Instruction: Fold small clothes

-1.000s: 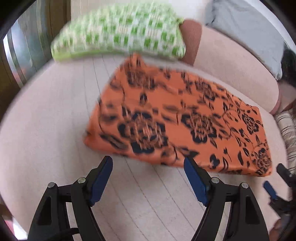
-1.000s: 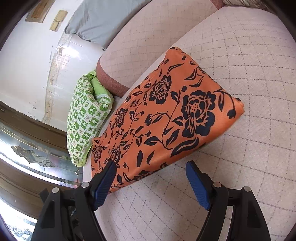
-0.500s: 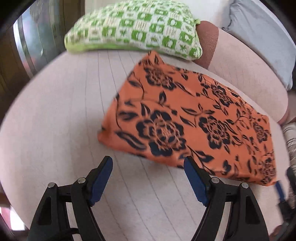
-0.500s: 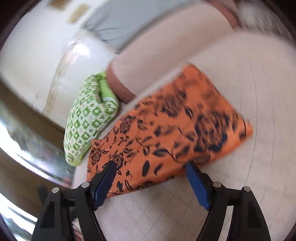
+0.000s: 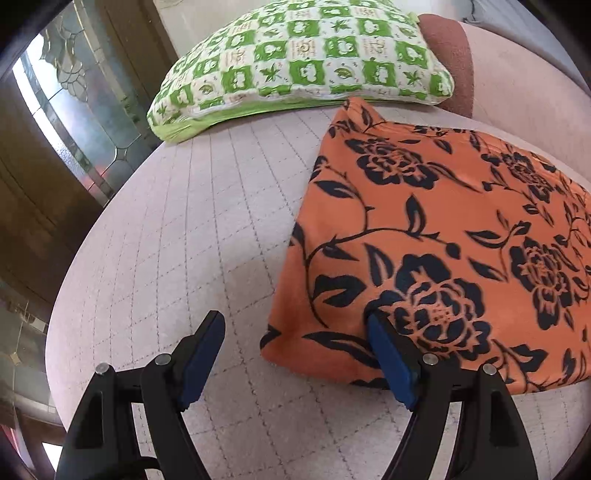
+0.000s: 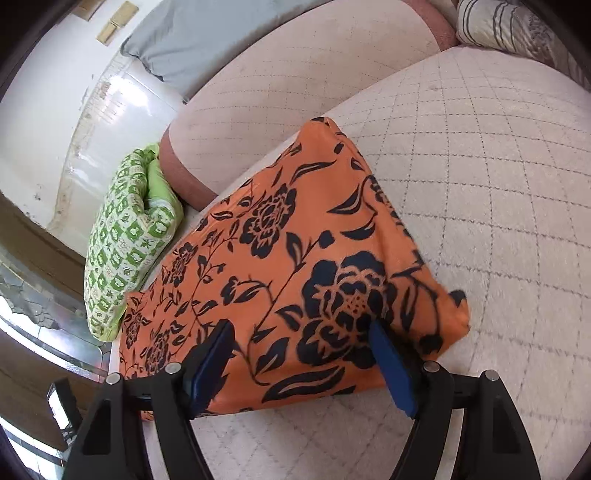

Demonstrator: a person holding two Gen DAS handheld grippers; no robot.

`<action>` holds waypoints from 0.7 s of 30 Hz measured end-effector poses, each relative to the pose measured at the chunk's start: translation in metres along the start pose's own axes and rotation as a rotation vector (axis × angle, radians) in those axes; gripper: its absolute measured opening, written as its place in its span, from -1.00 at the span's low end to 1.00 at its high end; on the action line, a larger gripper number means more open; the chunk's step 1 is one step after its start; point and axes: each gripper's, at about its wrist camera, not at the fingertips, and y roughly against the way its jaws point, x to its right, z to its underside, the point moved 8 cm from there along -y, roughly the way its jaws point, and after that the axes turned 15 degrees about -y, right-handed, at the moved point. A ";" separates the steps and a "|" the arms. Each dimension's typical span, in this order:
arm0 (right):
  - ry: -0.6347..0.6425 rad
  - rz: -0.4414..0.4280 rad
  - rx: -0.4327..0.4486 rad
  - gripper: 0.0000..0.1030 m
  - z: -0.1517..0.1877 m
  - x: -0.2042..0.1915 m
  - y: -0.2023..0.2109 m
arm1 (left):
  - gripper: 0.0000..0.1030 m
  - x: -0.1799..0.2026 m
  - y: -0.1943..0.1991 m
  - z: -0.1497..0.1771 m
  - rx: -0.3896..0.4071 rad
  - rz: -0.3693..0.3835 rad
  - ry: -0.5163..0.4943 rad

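An orange cloth with black flowers [image 5: 443, 240] lies folded flat on the pale quilted sofa seat [image 5: 184, 240]. My left gripper [image 5: 295, 350] stands open over the cloth's near left corner: its right finger overlaps the cloth edge and its left finger is over bare seat. In the right wrist view the same orange cloth [image 6: 295, 258] fills the middle. My right gripper [image 6: 299, 354] is open above its near edge, close to the right-hand corner. Nothing is pinched by either gripper.
A green and white checked cushion [image 5: 303, 62] lies at the far end of the seat, just beyond the cloth. The sofa backrest [image 6: 303, 85] runs behind, with a grey pillow [image 6: 207, 40] on it and a striped pillow [image 6: 498, 26] at the right. A wood and glass door [image 5: 55, 147] stands on the left.
Both grippers have come closer to the cloth and tipped down. The left one has shifted towards its left corner, and the right one now overlaps its near edge. Both stay open.
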 end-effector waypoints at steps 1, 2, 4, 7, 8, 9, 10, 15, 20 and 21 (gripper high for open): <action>0.006 0.001 -0.002 0.52 0.001 -0.003 0.001 | 0.55 -0.001 0.001 -0.001 0.006 0.004 0.007; 0.016 0.004 0.003 0.52 0.001 -0.007 0.003 | 0.55 -0.002 0.003 -0.002 0.013 0.004 0.014; 0.050 -0.004 0.041 0.52 0.001 -0.017 0.011 | 0.55 -0.005 0.012 -0.004 0.037 0.011 0.024; 0.087 -0.036 0.069 0.52 0.003 -0.033 0.016 | 0.55 -0.006 0.024 -0.010 0.086 0.016 0.034; 0.091 -0.043 0.070 0.52 0.004 -0.037 0.016 | 0.55 -0.005 0.026 -0.013 0.096 0.018 0.037; 0.093 -0.050 0.068 0.52 0.005 -0.040 0.014 | 0.55 -0.005 0.028 -0.015 0.103 0.023 0.040; 0.094 -0.056 0.062 0.52 0.007 -0.044 0.012 | 0.55 -0.004 0.029 -0.018 0.110 0.027 0.041; 0.111 -0.045 0.046 0.52 0.008 -0.054 -0.004 | 0.55 0.006 0.033 -0.033 0.138 0.036 0.015; 0.074 -0.020 0.016 0.52 0.009 -0.046 -0.018 | 0.55 0.011 0.034 -0.035 0.151 0.044 -0.006; 0.067 -0.013 0.014 0.52 0.008 -0.044 -0.020 | 0.55 0.013 0.033 -0.035 0.150 0.047 -0.007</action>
